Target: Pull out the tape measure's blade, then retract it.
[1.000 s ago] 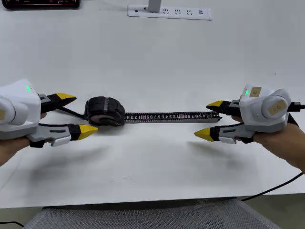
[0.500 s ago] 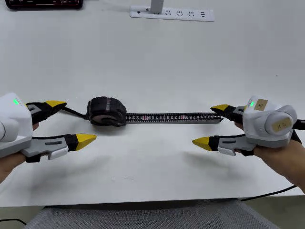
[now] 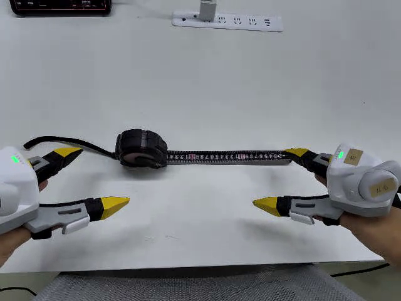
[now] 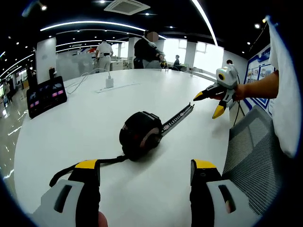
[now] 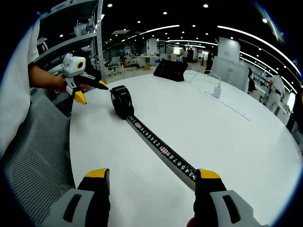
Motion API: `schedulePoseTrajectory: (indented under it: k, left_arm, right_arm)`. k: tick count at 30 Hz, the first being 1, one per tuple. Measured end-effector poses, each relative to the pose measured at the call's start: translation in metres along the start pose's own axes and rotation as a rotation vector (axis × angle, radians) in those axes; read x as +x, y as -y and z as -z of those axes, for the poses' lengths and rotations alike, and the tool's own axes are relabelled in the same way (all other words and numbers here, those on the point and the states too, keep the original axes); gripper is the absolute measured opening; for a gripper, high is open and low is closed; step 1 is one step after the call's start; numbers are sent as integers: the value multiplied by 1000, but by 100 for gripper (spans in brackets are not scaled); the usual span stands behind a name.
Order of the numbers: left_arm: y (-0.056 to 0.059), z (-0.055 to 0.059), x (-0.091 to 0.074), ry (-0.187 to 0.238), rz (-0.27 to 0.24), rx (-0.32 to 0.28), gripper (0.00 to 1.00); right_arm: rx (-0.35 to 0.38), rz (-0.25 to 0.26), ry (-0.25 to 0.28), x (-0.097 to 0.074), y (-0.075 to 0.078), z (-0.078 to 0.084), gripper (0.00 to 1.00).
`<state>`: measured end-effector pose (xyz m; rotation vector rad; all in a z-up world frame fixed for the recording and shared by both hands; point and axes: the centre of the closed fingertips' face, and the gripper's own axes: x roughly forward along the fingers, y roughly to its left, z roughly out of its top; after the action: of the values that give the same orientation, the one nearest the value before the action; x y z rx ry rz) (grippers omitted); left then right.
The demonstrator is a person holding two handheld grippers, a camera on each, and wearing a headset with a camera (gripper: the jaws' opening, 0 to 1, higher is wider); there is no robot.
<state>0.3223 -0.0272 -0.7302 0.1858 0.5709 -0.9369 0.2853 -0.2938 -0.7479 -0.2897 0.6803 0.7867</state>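
Mid table (image 3: 207, 81), tape (image 3: 141, 148) lies w/ blade (image 3: 229, 155) out flat (numbers up), tip just by R gripper (image 3: 272, 177). L gripper (image 3: 102, 176) near tape, apart. Both jaws wide, holding nothing.

White-shelled left gripper (image 3: 99, 176) and right gripper (image 3: 276, 177) bear yellow tips (green lamps).

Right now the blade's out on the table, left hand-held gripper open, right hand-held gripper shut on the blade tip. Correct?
Not quite: the right hand-held gripper is open, jaws apart, the blade lying unclamped on the table; the right gripper view shows it. The rest holds.
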Motion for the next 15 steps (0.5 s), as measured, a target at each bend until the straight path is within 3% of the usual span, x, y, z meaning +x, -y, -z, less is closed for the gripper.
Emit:
schedulePoseTrajectory:
  k: [15]
  left_arm:
    - [5,5,-19,-16,24,-10,83]
  right_arm:
    - [21,17,-10,-23,-6,11,79]
